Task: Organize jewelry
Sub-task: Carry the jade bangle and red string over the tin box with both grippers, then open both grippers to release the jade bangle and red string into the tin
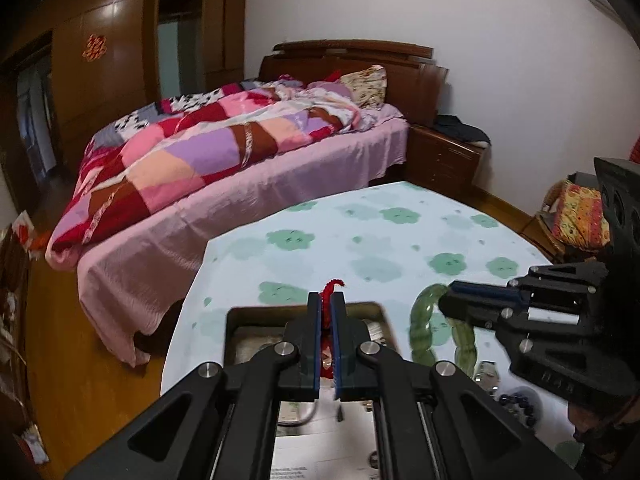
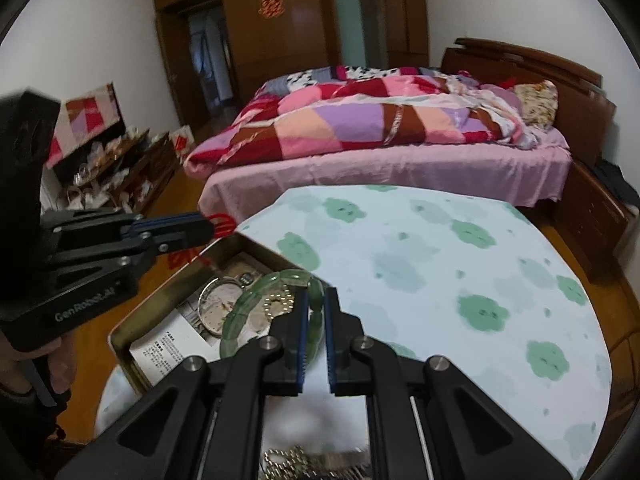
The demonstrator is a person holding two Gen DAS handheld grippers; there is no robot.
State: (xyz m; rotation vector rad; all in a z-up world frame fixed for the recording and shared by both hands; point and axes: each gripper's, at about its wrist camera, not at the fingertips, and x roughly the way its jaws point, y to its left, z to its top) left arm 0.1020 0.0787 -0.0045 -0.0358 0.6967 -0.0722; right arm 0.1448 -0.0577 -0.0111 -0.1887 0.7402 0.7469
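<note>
My left gripper (image 1: 327,300) is shut on a red cord bracelet (image 1: 331,285) and holds it above the metal tin box (image 1: 234,322). In the right wrist view the left gripper (image 2: 210,226) comes in from the left with the red cord (image 2: 222,222) sticking out of its tip. My right gripper (image 2: 316,300) is shut on a green jade bangle (image 2: 256,294) and holds it over the tin (image 2: 120,340). The bangle (image 1: 424,320) also shows in the left wrist view, hanging from the right gripper (image 1: 448,300). The tin holds a silver bangle (image 2: 206,292), a watch and papers.
The table wears a white cloth with green flowers (image 2: 440,264). A dark bead bracelet (image 1: 518,402) and a watch (image 1: 486,374) lie on the cloth to the right of the tin. A gold bead chain (image 2: 296,458) lies below my right gripper. A bed stands behind the table.
</note>
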